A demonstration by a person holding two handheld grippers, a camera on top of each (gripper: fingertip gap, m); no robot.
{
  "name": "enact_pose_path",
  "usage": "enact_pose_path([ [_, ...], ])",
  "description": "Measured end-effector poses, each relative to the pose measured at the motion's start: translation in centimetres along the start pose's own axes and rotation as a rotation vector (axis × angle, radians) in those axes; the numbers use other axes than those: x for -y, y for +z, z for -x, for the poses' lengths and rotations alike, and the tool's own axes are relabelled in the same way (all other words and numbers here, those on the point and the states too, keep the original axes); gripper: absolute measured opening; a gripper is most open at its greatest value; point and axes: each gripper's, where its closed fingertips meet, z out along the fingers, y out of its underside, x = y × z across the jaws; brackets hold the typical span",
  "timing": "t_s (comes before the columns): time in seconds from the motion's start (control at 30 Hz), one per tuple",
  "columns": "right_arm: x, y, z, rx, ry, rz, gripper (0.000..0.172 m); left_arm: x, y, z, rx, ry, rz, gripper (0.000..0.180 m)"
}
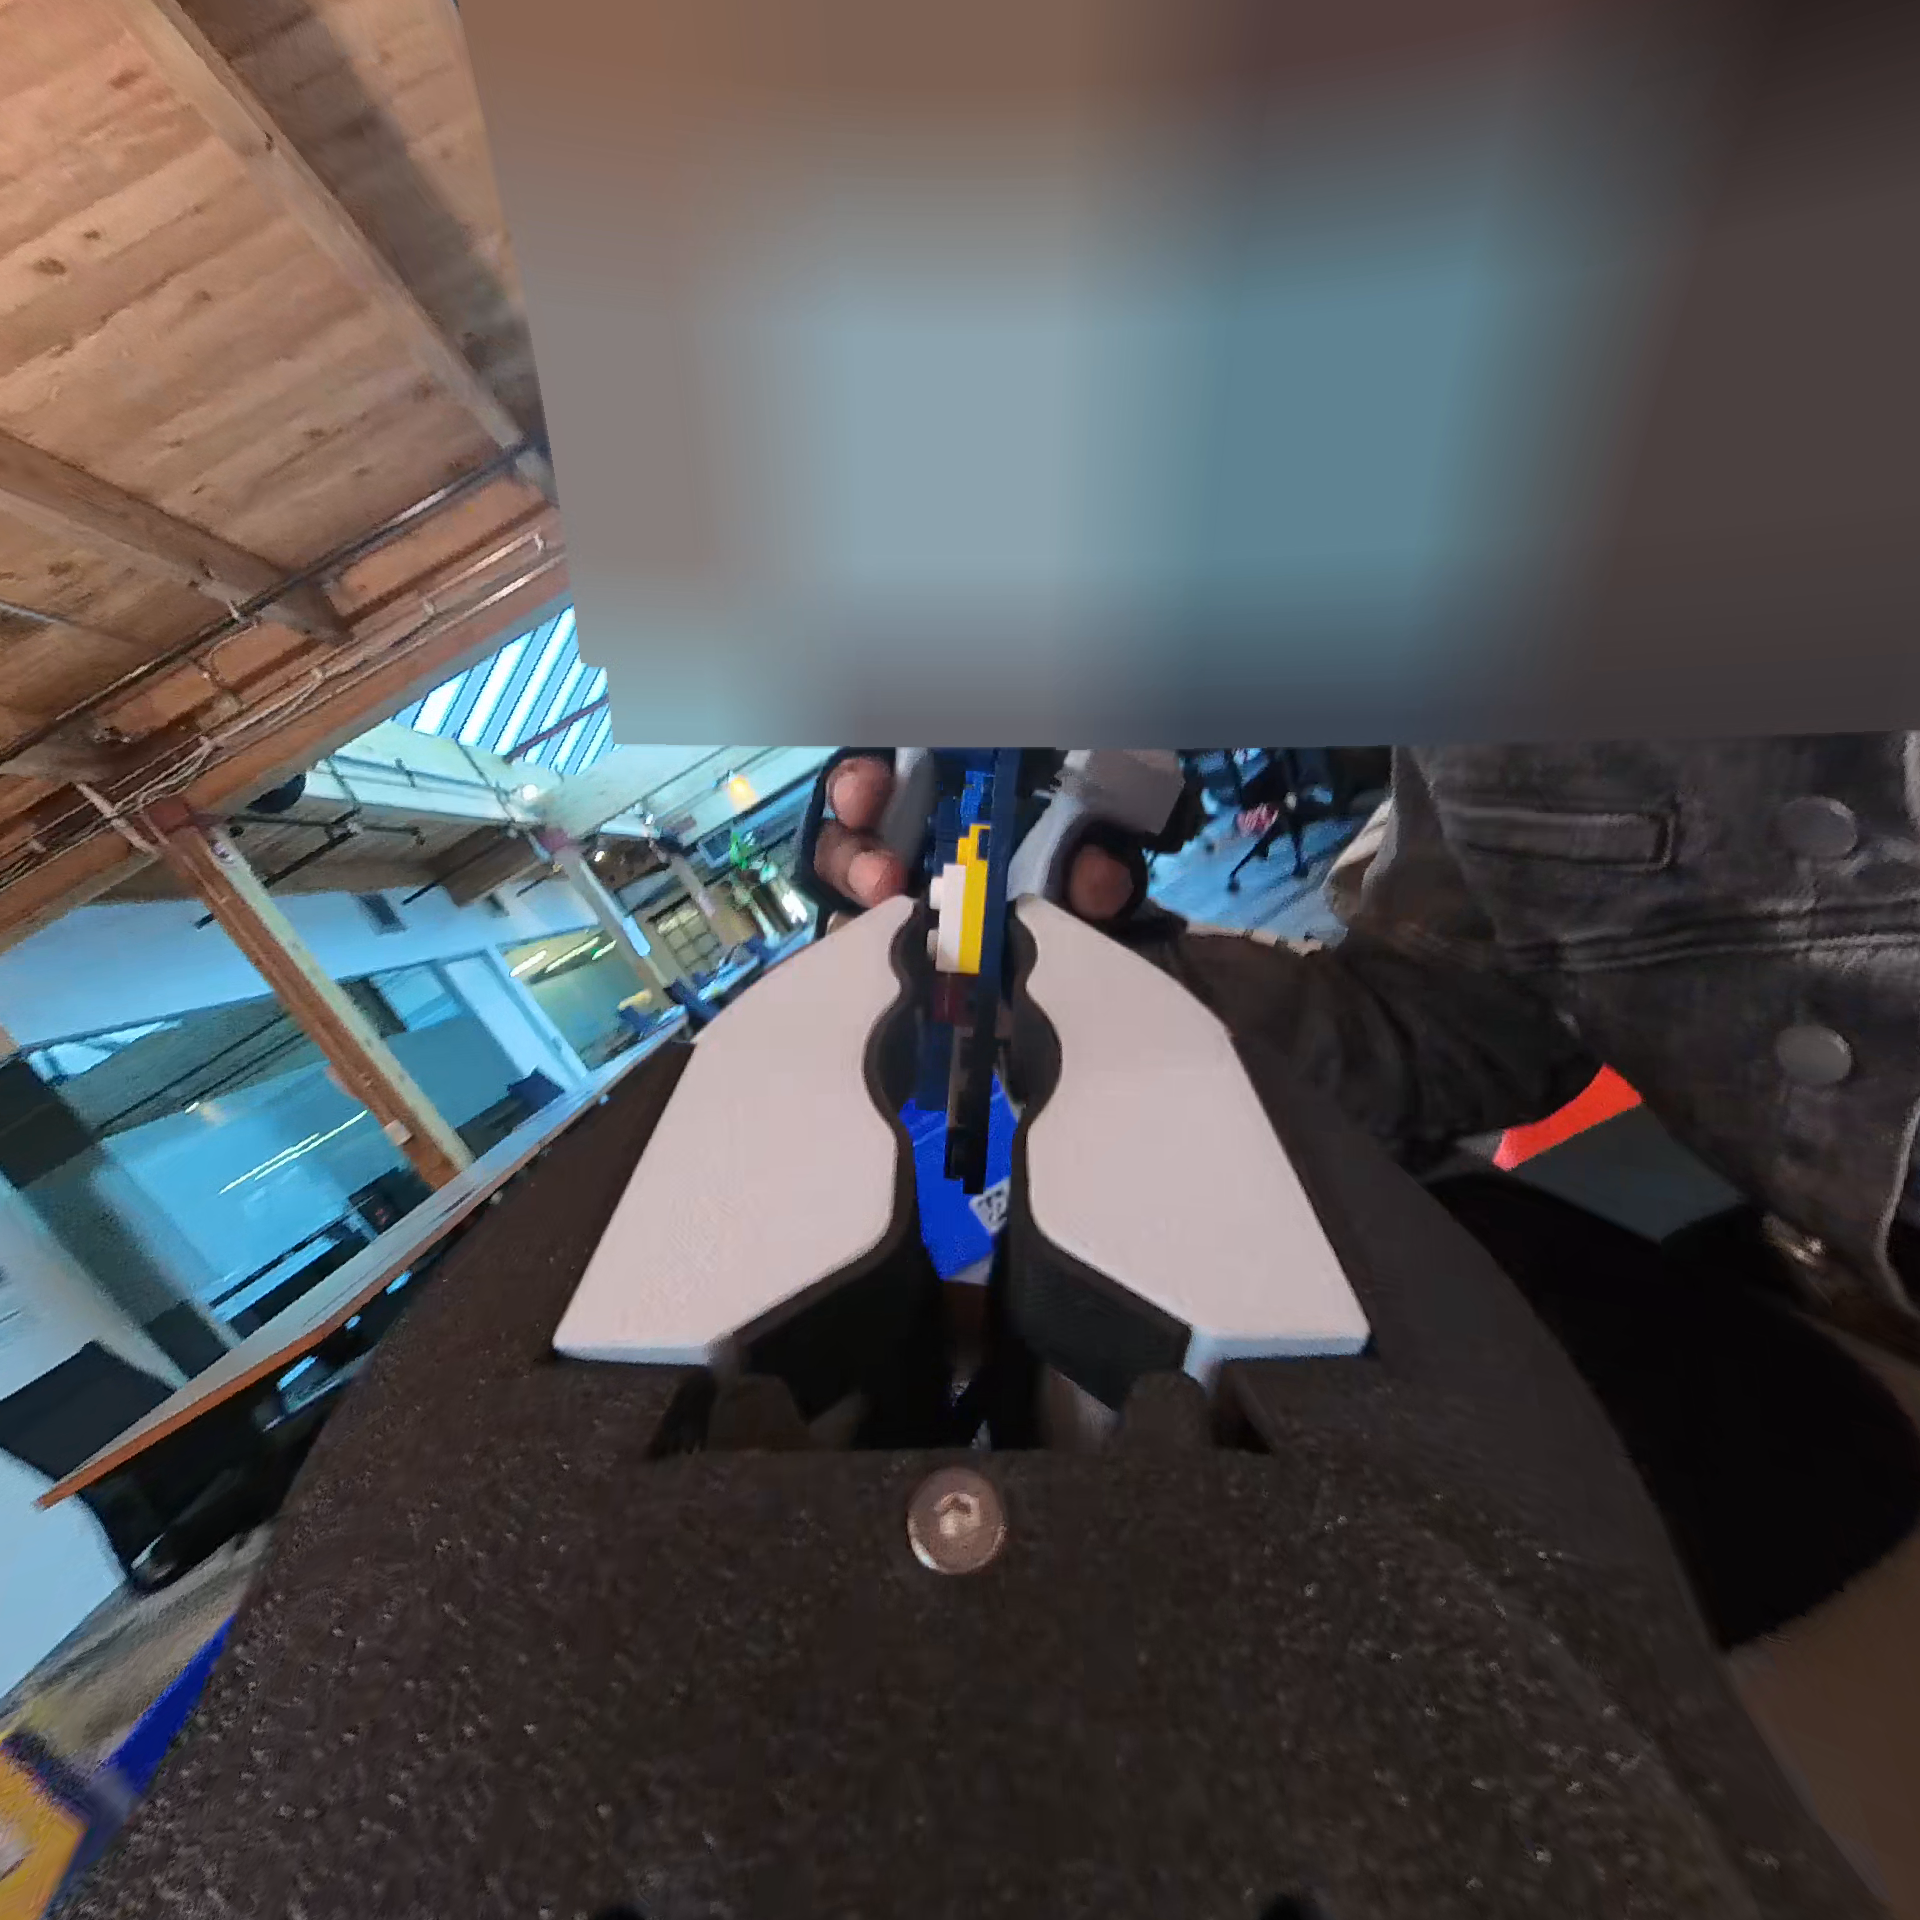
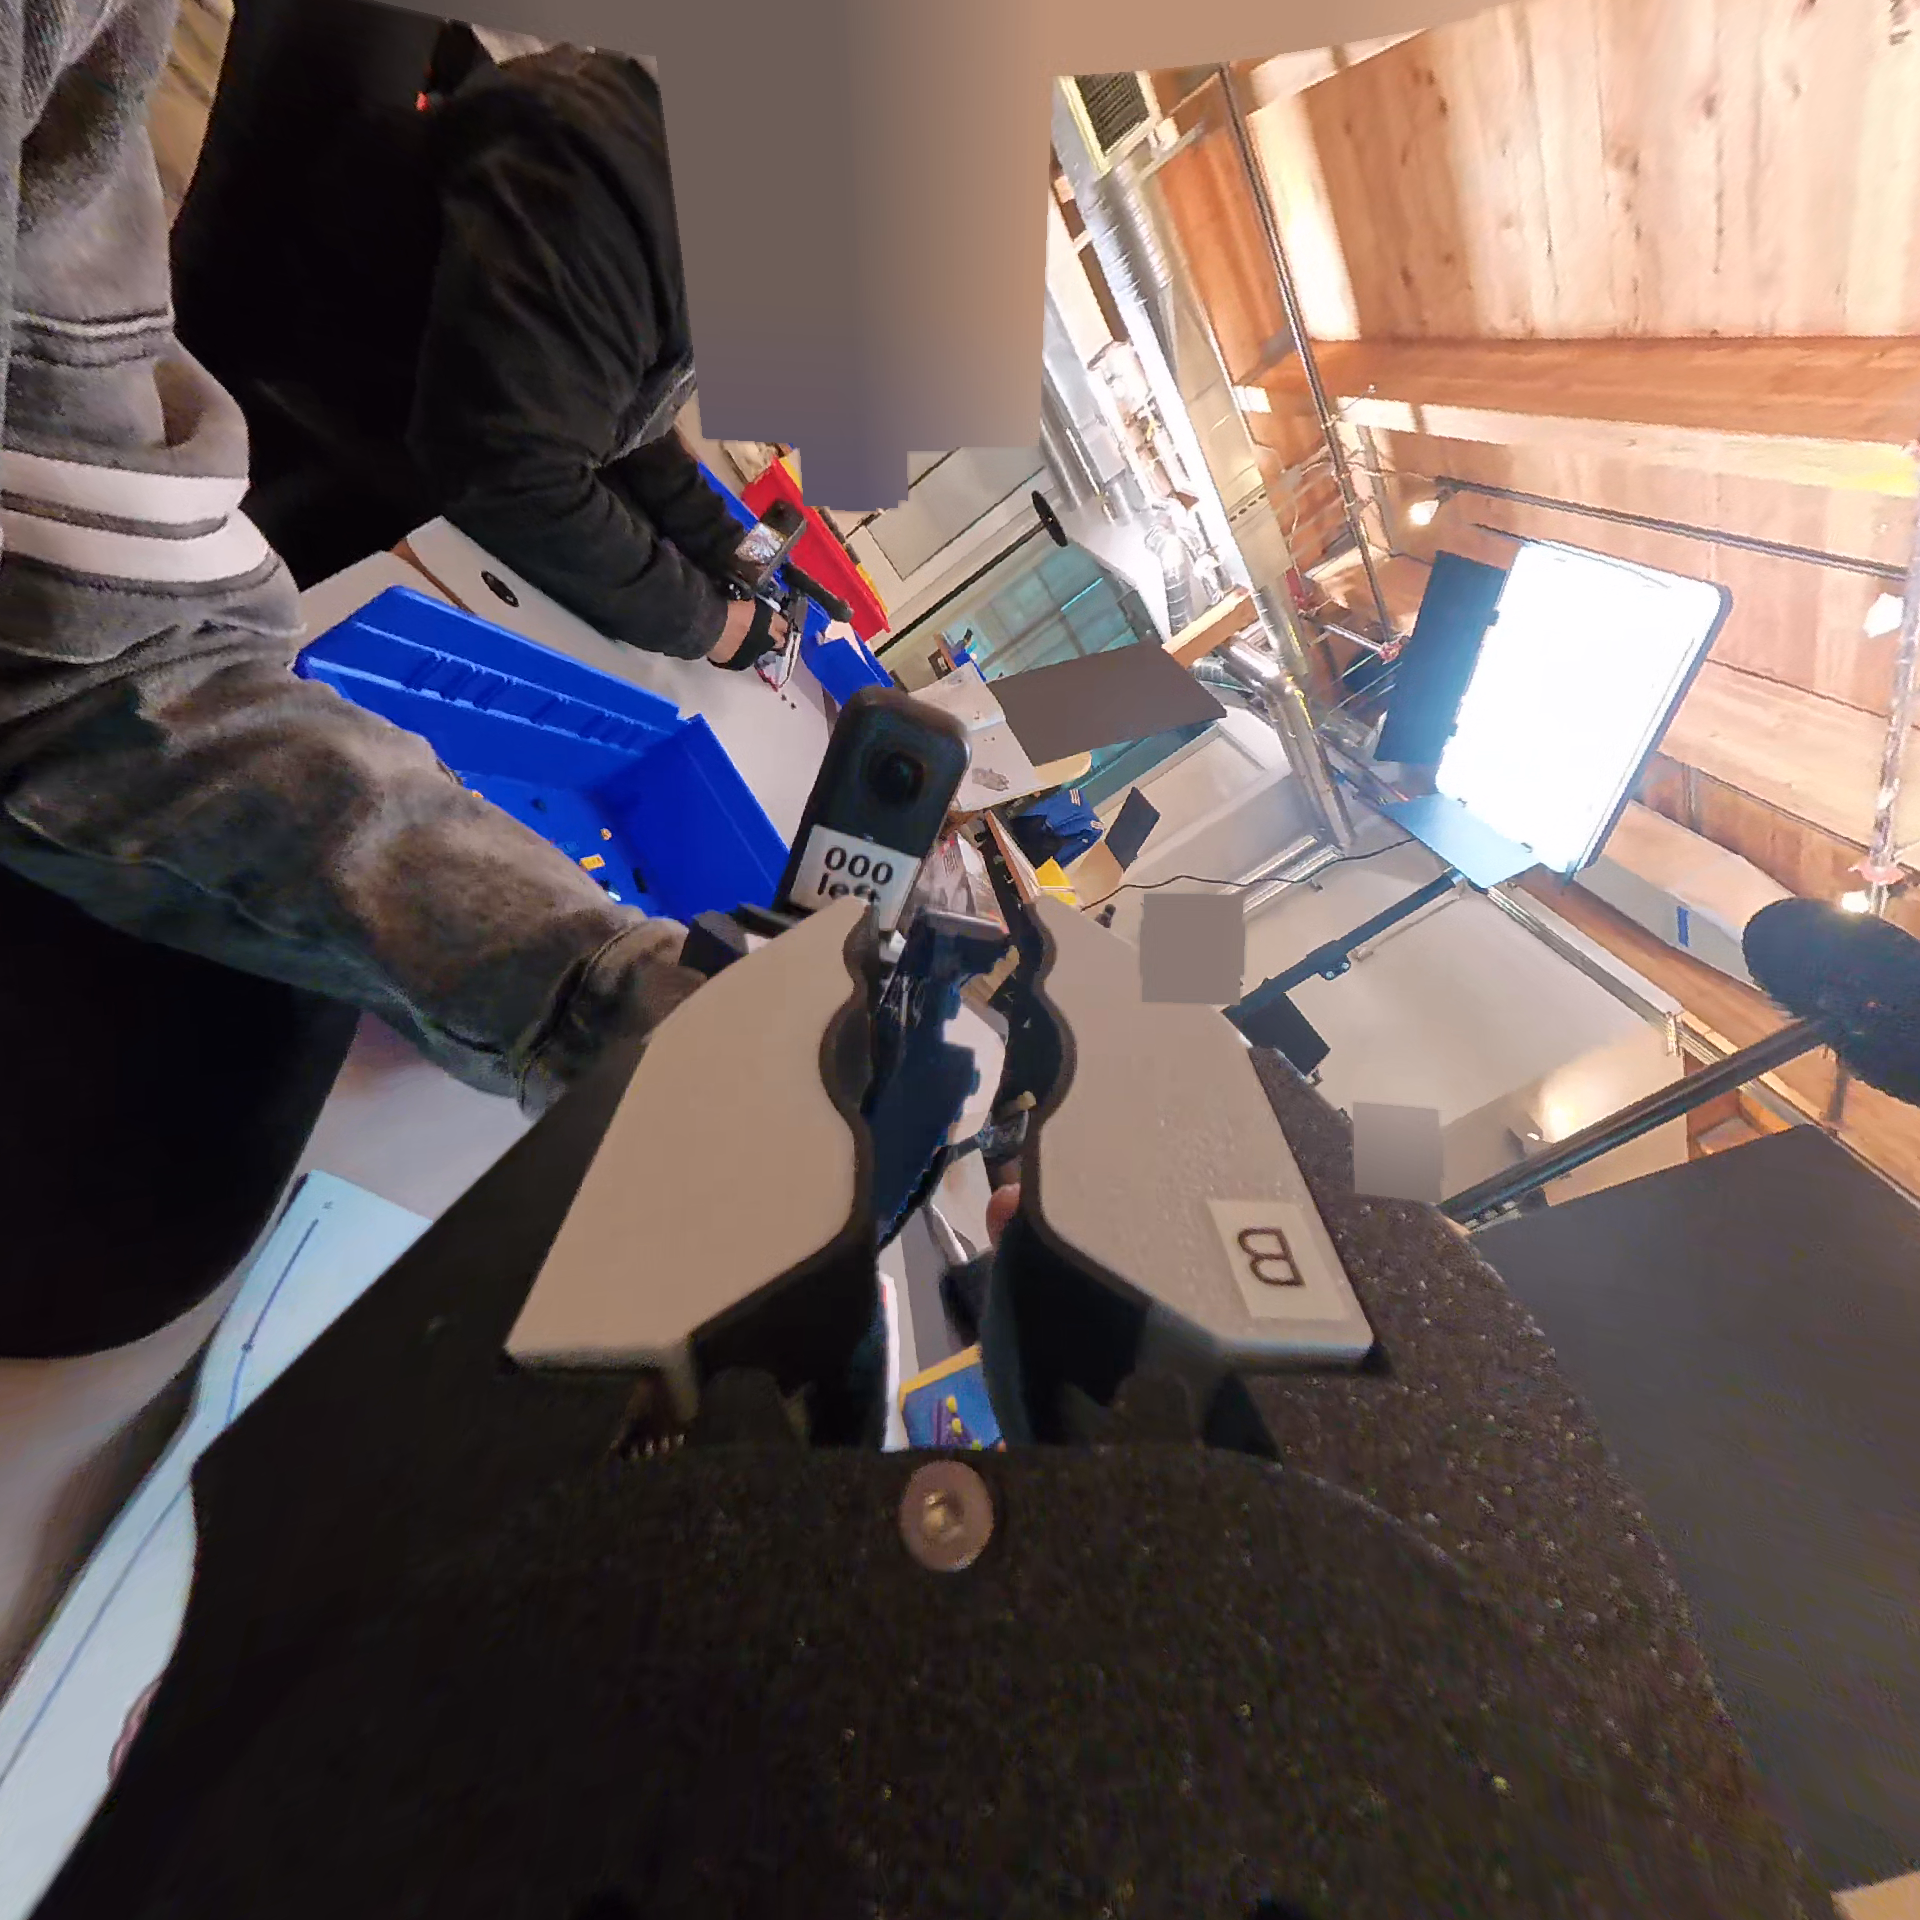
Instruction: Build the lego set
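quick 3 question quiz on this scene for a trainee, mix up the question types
1. True or false: the left gripper has its jaws closed on a flat build of toy bricks.
2. Multiple choice: in the right wrist view, the big bin on the white table behind the sleeve is A) red B) blue C) green.
3. Fill in: the two light bricks on the side of the build in the left wrist view are white and ____.

Key
1. True: the thin, mostly dark blue build stands edge-on between the pads.
2. B.
3. Yellow.
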Motion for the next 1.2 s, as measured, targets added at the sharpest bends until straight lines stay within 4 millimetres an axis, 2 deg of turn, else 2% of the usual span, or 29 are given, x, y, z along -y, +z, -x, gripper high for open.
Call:
enact_pose_path([
  [0.2,-0.6,-0.8,-0.4,0.008,-0.048,0.038,0.016,-0.8,-0.4,0.9,0.049,0.127,0.225,0.012],
  [0.37,-1.3,-1.3,-0.7,0.009,-0.082,0.074,0.016,-0.9,-0.8,1.6,0.091,0.212,0.397,0.012],
  [0.6,-2.9,-1.6,0.0,0.076,-0.105,0.169,0.016,-2.9,-2.5,2.6,0.148,0.398,0.837,0.012],
  [0.83,-4.4,-1.6,0.1,0.081,-0.141,0.257,0.016,-3.7,-2.7,3.0,0.177,0.465,0.960,0.012],
  [1.2,-6.2,-1.8,0.1,0.092,-0.230,0.402,0.015,-4.3,-3.1,3.3,0.191,0.498,1.040,0.012],
])
